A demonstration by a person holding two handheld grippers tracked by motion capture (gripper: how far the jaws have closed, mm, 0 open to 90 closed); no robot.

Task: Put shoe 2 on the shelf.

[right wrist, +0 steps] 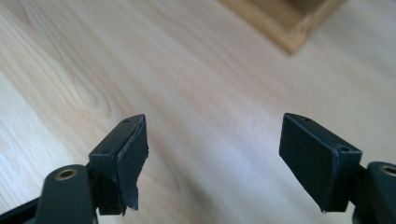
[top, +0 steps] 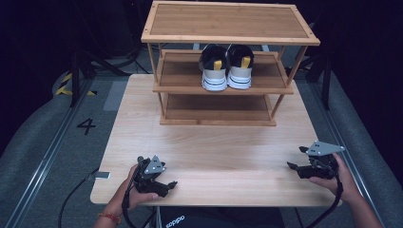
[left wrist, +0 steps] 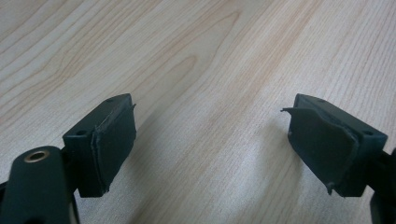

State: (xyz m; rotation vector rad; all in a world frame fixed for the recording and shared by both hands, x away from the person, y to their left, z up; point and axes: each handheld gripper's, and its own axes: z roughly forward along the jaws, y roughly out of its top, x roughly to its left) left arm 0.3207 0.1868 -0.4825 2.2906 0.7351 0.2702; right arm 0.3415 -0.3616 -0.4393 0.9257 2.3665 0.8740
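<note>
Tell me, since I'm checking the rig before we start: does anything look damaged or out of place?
The rubber pads look worn: the left gripper has a pad peeling at its edges, and the right gripper has a torn pad. Both are open and hold nothing. The shoes sit neatly paired on the rack's middle shelf.

Left hand-held gripper (left wrist: 212,144) jaws wide apart over bare wooden table (left wrist: 201,60) (pad (left wrist: 322,144) edges frayed).
</note>
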